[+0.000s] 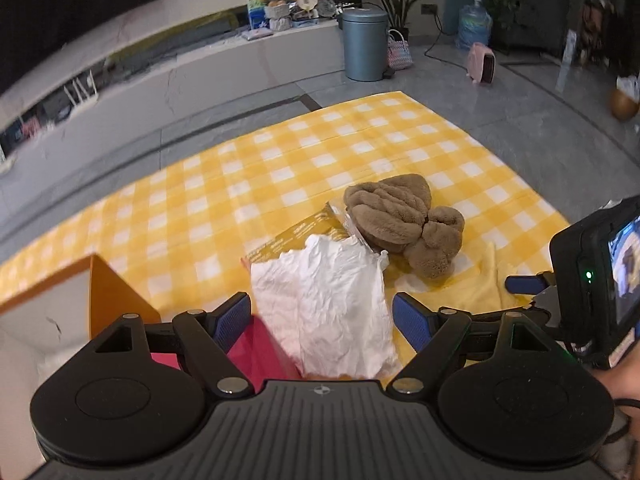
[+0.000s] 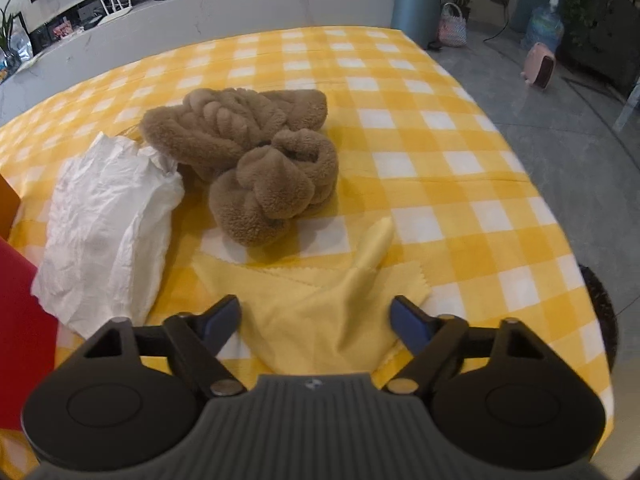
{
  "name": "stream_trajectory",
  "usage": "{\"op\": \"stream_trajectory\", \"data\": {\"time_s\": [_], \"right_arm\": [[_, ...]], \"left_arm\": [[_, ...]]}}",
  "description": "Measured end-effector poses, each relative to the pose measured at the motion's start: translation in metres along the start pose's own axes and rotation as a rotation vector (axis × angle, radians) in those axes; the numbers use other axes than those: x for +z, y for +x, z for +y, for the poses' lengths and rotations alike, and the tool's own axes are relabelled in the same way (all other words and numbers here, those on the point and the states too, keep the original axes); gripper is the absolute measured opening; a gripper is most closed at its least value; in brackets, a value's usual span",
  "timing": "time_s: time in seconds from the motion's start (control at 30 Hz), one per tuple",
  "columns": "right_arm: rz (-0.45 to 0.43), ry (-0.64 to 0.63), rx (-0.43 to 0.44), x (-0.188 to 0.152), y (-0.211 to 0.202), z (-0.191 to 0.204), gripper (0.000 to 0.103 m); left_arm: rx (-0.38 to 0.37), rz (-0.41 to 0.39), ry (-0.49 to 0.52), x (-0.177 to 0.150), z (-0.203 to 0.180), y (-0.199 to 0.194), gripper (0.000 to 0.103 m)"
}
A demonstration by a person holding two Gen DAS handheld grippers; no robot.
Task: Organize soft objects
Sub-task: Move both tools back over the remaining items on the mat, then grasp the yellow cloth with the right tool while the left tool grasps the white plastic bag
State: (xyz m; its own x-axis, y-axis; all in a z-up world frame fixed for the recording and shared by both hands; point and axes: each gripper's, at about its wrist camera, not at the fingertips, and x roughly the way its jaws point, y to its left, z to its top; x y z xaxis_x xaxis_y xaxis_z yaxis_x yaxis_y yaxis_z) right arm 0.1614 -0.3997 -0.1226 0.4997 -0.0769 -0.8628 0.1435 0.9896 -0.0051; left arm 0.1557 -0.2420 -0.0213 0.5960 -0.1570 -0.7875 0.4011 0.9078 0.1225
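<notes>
With both the left gripper (image 1: 322, 314) and right gripper (image 2: 316, 318) spread and empty, the right should pinch the yellow cloth (image 2: 320, 312) low-centre of frame at its raised fold, clear of the brown plush (image 2: 248, 152).

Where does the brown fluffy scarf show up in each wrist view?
Left wrist: brown fluffy scarf sits right of centre, beyond the white crumpled paper.
Right wrist: scarf sits just left of centre, right of the paper.
Shared landmark: blue-grey bin beyond the checked cloth.
</notes>
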Motion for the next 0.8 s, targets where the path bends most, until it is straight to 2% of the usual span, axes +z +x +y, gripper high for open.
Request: {"op": "stream_trajectory", "data": {"time_s": [0.17,0.23,0.43,0.5,0.53,0.57,0.6,0.67,0.73,0.8], "right_arm": [[-0.024,0.016,-0.015,-0.003,-0.005,-0.004,0.066],[-0.03,0.015,-0.025,-0.005,-0.006,-0.004,0.064],[-0.037,0.014,-0.037,-0.004,-0.007,-0.004,0.056],[-0.041,0.015,-0.05,-0.003,-0.008,-0.006,0.047],[-0.043,0.006,-0.059,-0.002,-0.008,-0.006,0.038],[-0.047,0.0,-0.06,-0.002,-0.008,-0.007,0.024],[-0.048,0.001,-0.058,-0.002,-0.008,-0.008,0.018],[-0.049,0.007,-0.054,-0.001,-0.008,-0.012,0.011],[-0.051,0.025,-0.049,-0.001,-0.008,-0.017,0.005],[-0.053,0.055,-0.035,-0.002,-0.008,-0.023,0.004]], "left_arm": [[0.026,0.021,0.006,0.008,-0.017,0.01,0.094],[0.033,0.035,-0.009,0.015,-0.019,0.015,0.094],[0.072,0.084,0.038,0.031,-0.025,0.034,0.094],[0.07,0.086,0.077,0.033,-0.031,0.039,0.094],[0.066,0.09,0.105,0.033,-0.035,0.042,0.094],[0.071,0.099,0.131,0.034,-0.039,0.045,0.094],[0.085,0.109,0.143,0.035,-0.043,0.049,0.094],[0.097,0.133,0.13,0.036,-0.046,0.057,0.094],[0.062,0.15,0.069,0.039,-0.043,0.062,0.093],[0.012,0.169,-0.002,0.044,-0.038,0.067,0.093]]}}
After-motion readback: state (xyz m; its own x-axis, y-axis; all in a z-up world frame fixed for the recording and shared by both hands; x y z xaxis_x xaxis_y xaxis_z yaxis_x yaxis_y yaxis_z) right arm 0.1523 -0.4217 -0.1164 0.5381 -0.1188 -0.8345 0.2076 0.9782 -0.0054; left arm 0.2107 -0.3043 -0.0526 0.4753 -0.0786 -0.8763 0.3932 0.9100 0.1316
